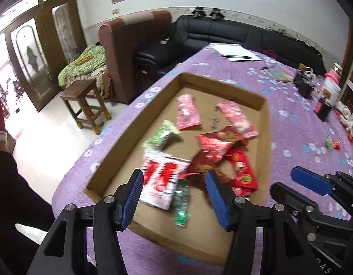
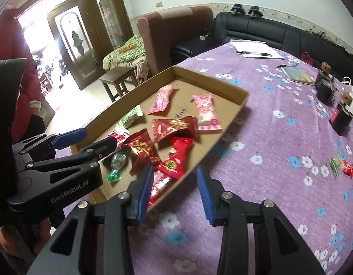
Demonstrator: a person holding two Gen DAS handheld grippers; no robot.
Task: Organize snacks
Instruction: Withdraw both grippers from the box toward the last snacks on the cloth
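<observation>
While both tools gape empty, snack packets (image 2: 174, 126) fill cardboard tray (image 2: 231, 89).

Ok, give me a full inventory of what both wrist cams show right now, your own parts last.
cardboard tray: one, brown, on the table, left of centre
snack packets in tray: about ten, mostly red and pink, two green, one white-red; loose, some overlapping
loose candies: a few, green and red, on the cloth far right of the tray
tablecloth: one, purple with flowers
papers with pen: white, far end of table
booklet: one, greenish, far right
black devices: two or so, right edge
sofa: black, behind table
armchair: brown
stool: wooden, by the door
left gripper: open, over tray's near end, empty
right gripper: open, over tray's near right edge, empty
</observation>
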